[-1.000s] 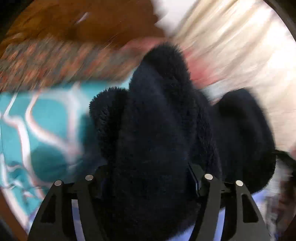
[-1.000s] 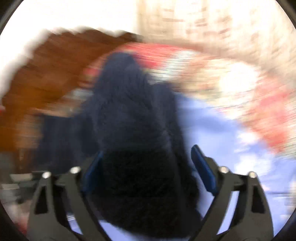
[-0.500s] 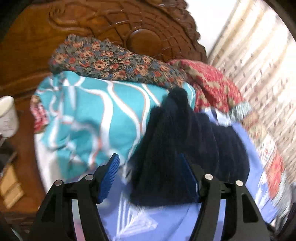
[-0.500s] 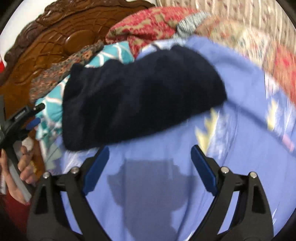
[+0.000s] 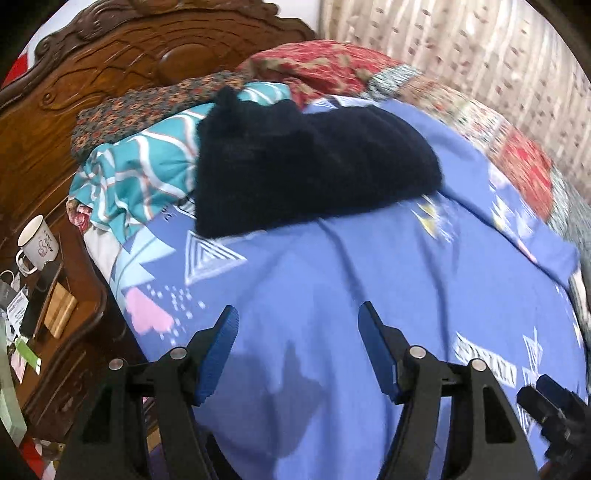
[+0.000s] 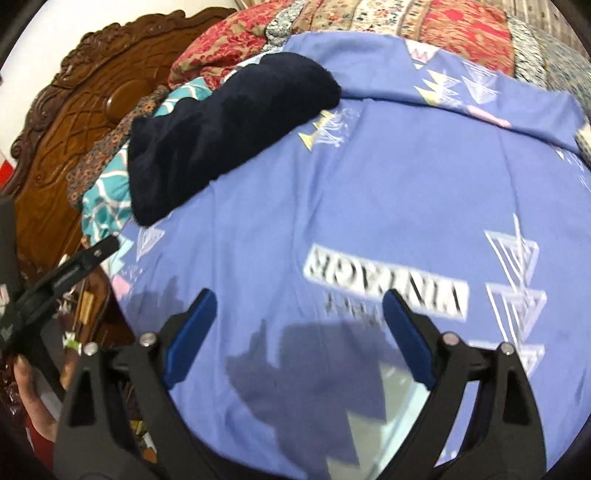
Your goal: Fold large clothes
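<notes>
A dark navy fleece garment (image 5: pixel 295 162) lies folded in a compact bundle at the head of the bed, partly on a teal patterned pillow (image 5: pixel 136 173). It also shows in the right wrist view (image 6: pixel 225 136). My left gripper (image 5: pixel 297 354) is open and empty, held above the blue bedsheet (image 5: pixel 369 277), well back from the garment. My right gripper (image 6: pixel 299 339) is open and empty above the same sheet (image 6: pixel 369 192). The left gripper's body shows at the left edge of the right wrist view (image 6: pixel 59 280).
A carved wooden headboard (image 5: pixel 122 62) stands behind floral pillows (image 5: pixel 325 66). A bedside table (image 5: pixel 55 295) on the left holds a white mug (image 5: pixel 37 240) and small items. A quilt (image 6: pixel 443 29) and curtain (image 5: pixel 480 55) lie on the far side.
Both grippers let go of the navy garment, opened, and pulled back from it. The garment now rests folded at the head of the bed.
</notes>
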The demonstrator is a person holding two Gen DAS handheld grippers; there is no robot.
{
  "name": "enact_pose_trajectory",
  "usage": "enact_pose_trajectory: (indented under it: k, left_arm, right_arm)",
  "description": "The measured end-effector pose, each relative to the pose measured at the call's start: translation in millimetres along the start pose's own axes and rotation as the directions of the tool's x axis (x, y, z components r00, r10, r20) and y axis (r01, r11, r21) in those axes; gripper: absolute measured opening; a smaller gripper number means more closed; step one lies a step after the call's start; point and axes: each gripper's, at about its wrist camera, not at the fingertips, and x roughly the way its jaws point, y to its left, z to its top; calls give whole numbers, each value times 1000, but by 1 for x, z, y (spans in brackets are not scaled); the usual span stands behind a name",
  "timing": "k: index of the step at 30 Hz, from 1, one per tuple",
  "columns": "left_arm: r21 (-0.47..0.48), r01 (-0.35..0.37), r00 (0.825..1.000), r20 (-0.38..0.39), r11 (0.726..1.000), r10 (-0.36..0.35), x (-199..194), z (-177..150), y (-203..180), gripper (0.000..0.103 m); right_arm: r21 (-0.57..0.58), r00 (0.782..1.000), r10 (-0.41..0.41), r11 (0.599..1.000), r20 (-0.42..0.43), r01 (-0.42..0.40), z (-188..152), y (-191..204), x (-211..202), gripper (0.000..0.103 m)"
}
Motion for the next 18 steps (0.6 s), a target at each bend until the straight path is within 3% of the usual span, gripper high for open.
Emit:
enact_pose_trajectory:
  k: [5,18]
  left_arm:
    - [55,-9,1000,-12,998,10,-21,-24,-25,95]
    - [125,-30,999,24,992,27,-57,-55,-52,102]
  right_arm:
    - [-70,1000,-9,997,1,10,-28,5,-21,93]
    - [-71,999,19,997,45,-16,-41,-6,-52,96]
